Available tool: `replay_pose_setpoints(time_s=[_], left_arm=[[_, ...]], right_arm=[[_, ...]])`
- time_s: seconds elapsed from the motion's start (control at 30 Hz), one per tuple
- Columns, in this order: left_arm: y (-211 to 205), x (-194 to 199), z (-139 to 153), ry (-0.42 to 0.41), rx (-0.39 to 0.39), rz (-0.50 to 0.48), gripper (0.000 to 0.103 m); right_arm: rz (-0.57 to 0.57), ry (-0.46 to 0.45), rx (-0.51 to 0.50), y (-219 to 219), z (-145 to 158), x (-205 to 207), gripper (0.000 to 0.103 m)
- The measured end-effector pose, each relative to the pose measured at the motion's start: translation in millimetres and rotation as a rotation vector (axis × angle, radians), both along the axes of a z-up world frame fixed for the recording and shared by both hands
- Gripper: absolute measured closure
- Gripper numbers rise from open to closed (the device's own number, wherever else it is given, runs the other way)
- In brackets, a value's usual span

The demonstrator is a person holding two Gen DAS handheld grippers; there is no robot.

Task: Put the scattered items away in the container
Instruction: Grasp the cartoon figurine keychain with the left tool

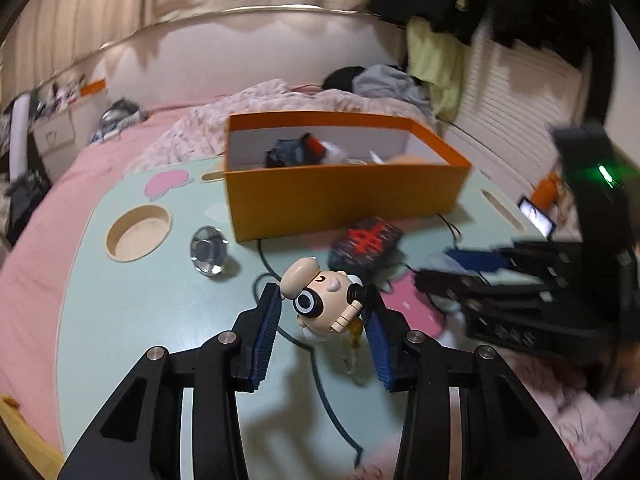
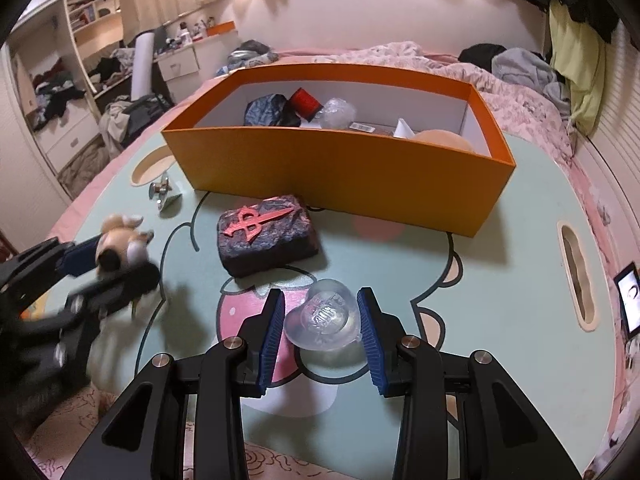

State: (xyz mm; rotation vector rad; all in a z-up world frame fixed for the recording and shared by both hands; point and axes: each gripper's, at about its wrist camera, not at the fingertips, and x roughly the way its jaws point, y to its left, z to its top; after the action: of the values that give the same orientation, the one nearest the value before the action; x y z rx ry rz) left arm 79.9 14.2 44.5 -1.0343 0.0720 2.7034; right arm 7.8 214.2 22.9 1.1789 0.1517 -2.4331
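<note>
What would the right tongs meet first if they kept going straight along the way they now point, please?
Probably the clear heart-shaped plastic piece, which already sits between the open right tongs. Beyond it lies the dark stone-like block, then the orange box; depth is uncertain.

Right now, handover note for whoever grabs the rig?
Left tool: fingers around the cartoon figurine, apparently closed on it, though contact on one side is unclear.
Right tool: straddling the clear heart-shaped piece, gaps on both sides, not gripped.
Orange box at the back of the lap table already holds several items.
Left out: figurine, heart piece, dark brick with the red emblem, small shiny object near the cup recess.
</note>
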Motion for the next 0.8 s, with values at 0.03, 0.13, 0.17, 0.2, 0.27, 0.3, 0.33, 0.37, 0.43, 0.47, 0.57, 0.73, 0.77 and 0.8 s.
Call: replay_pose_setpoints(time_s=[0.03, 0.13, 0.17, 0.2, 0.27, 0.3, 0.33, 0.37, 0.43, 0.47, 0.57, 0.73, 0.77, 0.8], left_arm=[[3.1, 1.5, -0.8, 0.008, -0.005, -0.006, 0.060], [10.0, 2.2, -5.9, 0.000, -0.016, -0.029, 0.060], [11.2, 2.2, -7.9, -0.005, -0.024, -0.030, 0.060], [10.4, 1.9, -9.7, -0.008, -0.026, -0.029, 0.060], [9.3, 0.6, -11.2, -0.014, -0.022, -0.025, 0.060], [7.8, 0.1, -12.4, -0.017, -0.019, -0.023, 0.060], [7.0, -0.7, -13.3, -0.020, -0.017, -0.020, 0.060], [6.3, -1.4, -14.4, -0.025, -0.015, -0.019, 0.060], [6.1, -1.2, -15.7, -0.029, -0.014, -0.018, 0.060], [6.9, -1.3, -16.0, -0.028, -0.017, -0.019, 0.060], [7.9, -0.2, -16.5, -0.027, -0.022, -0.020, 0.060], [6.9, 0.0, -17.0, -0.029, -0.020, -0.019, 0.060], [6.8, 0.0, -17.1, -0.029, -0.021, -0.019, 0.060], [6.6, -0.1, -17.2, -0.030, -0.020, -0.019, 0.060]], right_arm=[[0.001, -0.002, 0.003, -0.4, -0.5, -0.4, 0.066], [-0.002, -0.012, 0.000, 1.1, -1.8, -1.8, 0.066], [-0.004, -0.012, -0.001, 2.0, -1.6, -2.3, 0.066], [-0.005, -0.014, -0.003, 2.5, -1.8, -2.2, 0.066], [-0.005, -0.018, -0.005, 2.2, -2.6, -2.4, 0.066], [-0.004, -0.020, -0.004, 1.8, -3.0, -2.3, 0.066], [-0.003, -0.021, -0.002, 1.4, -3.2, -2.3, 0.066], [-0.004, -0.019, -0.002, 1.2, -2.9, -2.3, 0.066], [-0.004, -0.016, -0.003, 1.2, -3.3, -2.2, 0.066], [-0.005, -0.016, -0.003, 1.2, -3.6, -2.2, 0.066], [-0.004, -0.017, -0.003, 1.4, -4.2, -2.1, 0.066], [-0.004, -0.018, -0.003, 1.4, -4.0, -2.1, 0.066], [-0.004, -0.018, -0.003, 1.4, -4.0, -2.0, 0.066], [-0.004, -0.018, -0.003, 1.4, -4.0, -2.0, 0.066]])
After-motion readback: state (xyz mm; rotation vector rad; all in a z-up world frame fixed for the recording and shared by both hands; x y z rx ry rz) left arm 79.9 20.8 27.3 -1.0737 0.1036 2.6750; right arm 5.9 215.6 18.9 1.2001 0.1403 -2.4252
